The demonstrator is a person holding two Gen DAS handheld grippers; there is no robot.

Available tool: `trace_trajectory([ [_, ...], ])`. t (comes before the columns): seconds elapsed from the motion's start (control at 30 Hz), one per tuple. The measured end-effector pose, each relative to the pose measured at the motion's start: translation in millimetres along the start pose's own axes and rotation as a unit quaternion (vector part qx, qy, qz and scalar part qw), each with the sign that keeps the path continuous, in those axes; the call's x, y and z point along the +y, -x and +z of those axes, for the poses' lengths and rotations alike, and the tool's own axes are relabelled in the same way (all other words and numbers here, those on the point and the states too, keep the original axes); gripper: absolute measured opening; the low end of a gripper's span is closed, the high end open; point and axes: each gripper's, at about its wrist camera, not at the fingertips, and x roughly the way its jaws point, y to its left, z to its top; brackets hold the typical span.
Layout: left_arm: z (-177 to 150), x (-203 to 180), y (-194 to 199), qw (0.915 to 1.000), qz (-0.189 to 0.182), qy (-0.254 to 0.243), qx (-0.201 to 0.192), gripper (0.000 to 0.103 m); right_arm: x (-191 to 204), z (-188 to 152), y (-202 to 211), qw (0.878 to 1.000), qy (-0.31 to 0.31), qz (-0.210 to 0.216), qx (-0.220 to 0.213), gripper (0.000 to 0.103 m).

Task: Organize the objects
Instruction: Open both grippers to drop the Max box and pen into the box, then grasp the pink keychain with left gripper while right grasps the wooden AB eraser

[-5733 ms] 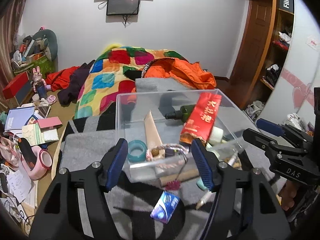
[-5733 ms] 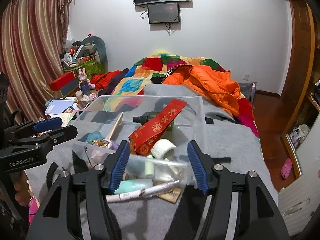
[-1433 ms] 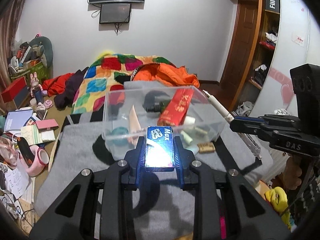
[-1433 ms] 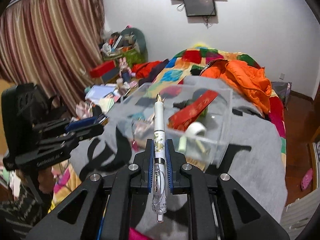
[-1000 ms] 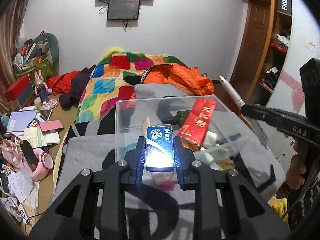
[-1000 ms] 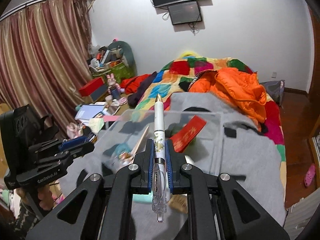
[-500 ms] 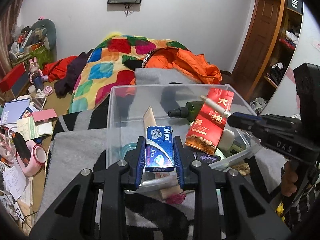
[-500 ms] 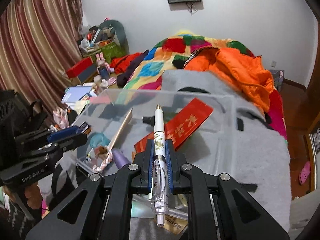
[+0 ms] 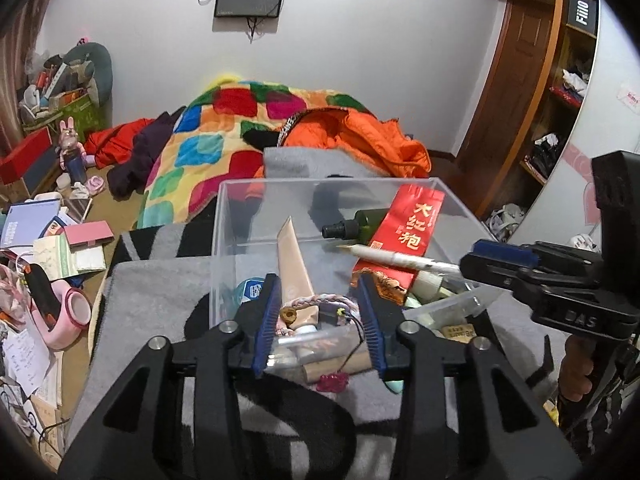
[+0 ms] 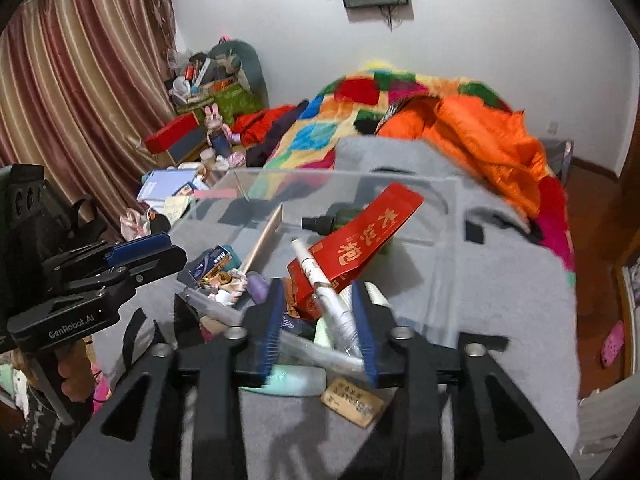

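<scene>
A clear plastic box (image 9: 224,216) stands on the grey blanket and holds a red packet (image 9: 412,228), a green bottle (image 9: 360,222), a tube and several small items. My left gripper (image 9: 320,320) is open and empty at the box's near edge. The blue Max box (image 10: 210,262) lies inside the box at its left side. My right gripper (image 10: 318,322) is open over the box's right side. The white pen (image 10: 320,284) lies loose between its fingers, leaning on the red packet (image 10: 360,240); it also shows in the left wrist view (image 9: 396,258).
A small brown card (image 10: 352,402) and a mint tube (image 10: 292,380) lie on the blanket outside the box. A colourful quilt (image 9: 224,128) and an orange jacket (image 9: 360,140) lie on the bed beyond. Books and clutter cover the floor (image 9: 48,248) at left.
My left gripper has opened and the blue Max box has dropped into the clear box. My right gripper has opened and let go of the white pen over the box.
</scene>
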Motion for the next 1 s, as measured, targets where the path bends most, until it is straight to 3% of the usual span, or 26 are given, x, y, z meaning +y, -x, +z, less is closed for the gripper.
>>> trace_trajectory([
  [0.2,-8.1,-1.8,19.3,0.9999,0.004,0.001,-0.015,0.051,11.4,-11.3,34.4,0.999,0.010,-0.026,-0.041,0.059],
  [0.37,-25.1,-3.9,27.0,0.9997,0.018,-0.001,-0.015,0.060,16.9,-27.7,48.5,0.997,0.004,-0.051,-0.054,0.063],
  [0.57,-47.0,-5.6,18.5,0.9999,0.010,0.003,0.010,0.062,18.7,-48.1,58.2,0.997,0.007,-0.055,-0.052,0.070],
  [0.83,-72.8,-12.8,-25.8,0.9976,0.019,0.001,0.067,0.062,8.7,-68.5,39.9,0.998,-0.008,-0.062,-0.021,0.073],
  [1.0,-73.5,-17.6,-41.3,0.9964,0.025,-0.010,0.080,0.047,-1.5,-80.9,18.5,0.997,-0.025,-0.076,0.002,0.073],
])
